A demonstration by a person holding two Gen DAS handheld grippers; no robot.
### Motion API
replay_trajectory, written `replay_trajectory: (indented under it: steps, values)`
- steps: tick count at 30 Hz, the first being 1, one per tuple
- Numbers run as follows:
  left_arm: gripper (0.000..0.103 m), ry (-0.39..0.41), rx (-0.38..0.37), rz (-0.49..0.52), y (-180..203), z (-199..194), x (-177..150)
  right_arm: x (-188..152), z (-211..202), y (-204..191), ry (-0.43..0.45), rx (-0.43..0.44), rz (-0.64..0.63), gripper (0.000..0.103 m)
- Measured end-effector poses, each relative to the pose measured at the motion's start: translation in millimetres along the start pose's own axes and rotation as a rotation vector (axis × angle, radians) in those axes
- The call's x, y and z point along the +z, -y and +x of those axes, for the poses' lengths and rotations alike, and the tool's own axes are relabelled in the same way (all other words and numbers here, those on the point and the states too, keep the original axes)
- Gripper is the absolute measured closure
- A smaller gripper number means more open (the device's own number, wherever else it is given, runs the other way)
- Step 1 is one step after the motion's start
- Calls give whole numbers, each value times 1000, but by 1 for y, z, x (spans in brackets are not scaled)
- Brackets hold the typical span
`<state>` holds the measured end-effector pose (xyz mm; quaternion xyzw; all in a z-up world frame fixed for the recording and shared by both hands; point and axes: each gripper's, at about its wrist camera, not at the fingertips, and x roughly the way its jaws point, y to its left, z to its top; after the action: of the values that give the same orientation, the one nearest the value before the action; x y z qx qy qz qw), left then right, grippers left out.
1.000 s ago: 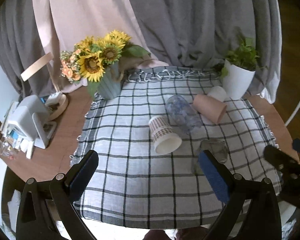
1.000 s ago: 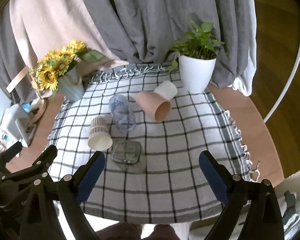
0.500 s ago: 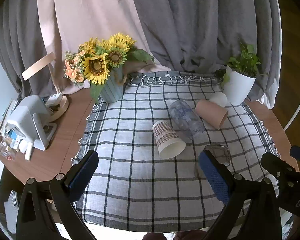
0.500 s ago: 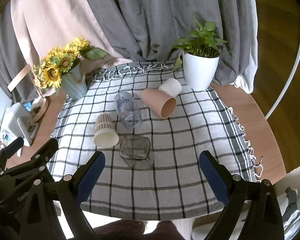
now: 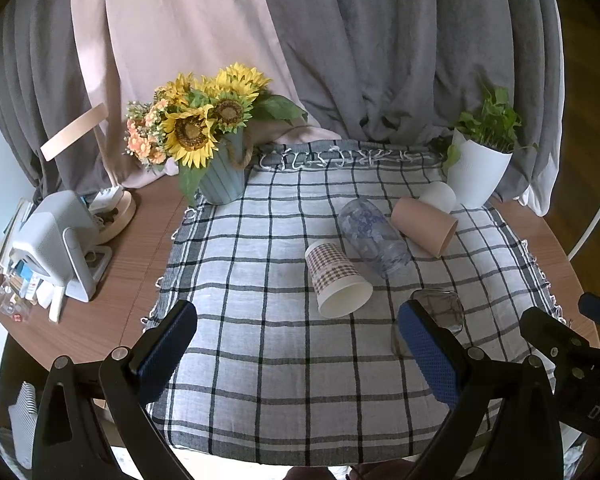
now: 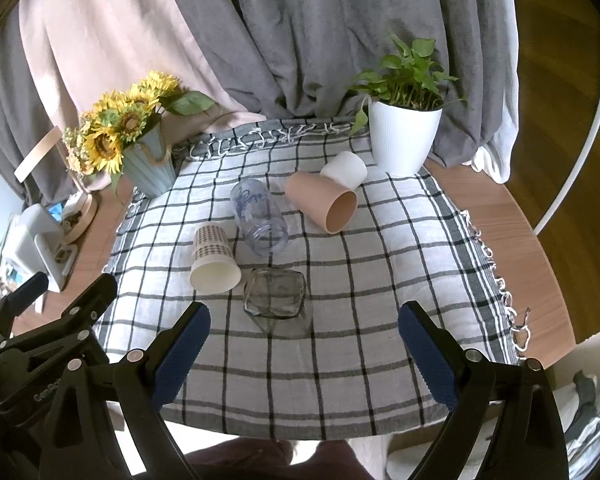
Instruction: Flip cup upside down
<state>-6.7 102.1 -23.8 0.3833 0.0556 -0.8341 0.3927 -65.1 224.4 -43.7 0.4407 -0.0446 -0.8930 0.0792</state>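
Several cups lie on a checked cloth (image 6: pixel 340 344). A plaid paper cup (image 5: pixel 334 282) (image 6: pixel 213 260) lies on its side, mouth toward me. A clear printed cup (image 5: pixel 374 236) (image 6: pixel 260 218) lies on its side. A tan cup (image 5: pixel 424 226) (image 6: pixel 324 200) lies on its side, and a white cup (image 5: pixel 438 196) (image 6: pixel 345 169) lies behind it. A square clear glass (image 5: pixel 440 314) (image 6: pixel 278 300) stands upright at the front. My left gripper (image 5: pixel 300 354) and right gripper (image 6: pixel 304 354) are open and empty above the cloth's near edge.
A sunflower vase (image 5: pixel 222 176) (image 6: pixel 148 164) stands at the cloth's back left. A white potted plant (image 5: pixel 478 172) (image 6: pixel 404 140) stands at the back right. A white device (image 5: pixel 56 240) and clutter sit on the wooden table (image 5: pixel 108 300) at left. Curtains hang behind.
Both grippers have drawn back and risen a little, so the cups look smaller and farther away. Nothing on the cloth has moved.
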Motion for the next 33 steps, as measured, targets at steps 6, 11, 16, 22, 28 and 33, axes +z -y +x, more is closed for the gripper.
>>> replay_trajectory:
  steps: [6,11,16,22,28,33]
  values:
    - [0,-5,4,2,2,2,0,0,1,2,2,-1,1,8]
    - [0,-4,10,0,3,1,0,1,0,3,3,1,0,8]
    - [0,-7,12,0,3,2,-1,2,1,5,1,3,-4,8]
    - [0,-8,13,2,4,2,0,3,1,6,-1,5,-6,8]
    - [0,-10,12,2,4,2,0,2,2,6,-2,5,-8,8]
    - [0,-9,12,2,4,2,0,2,2,7,-5,6,-9,8]
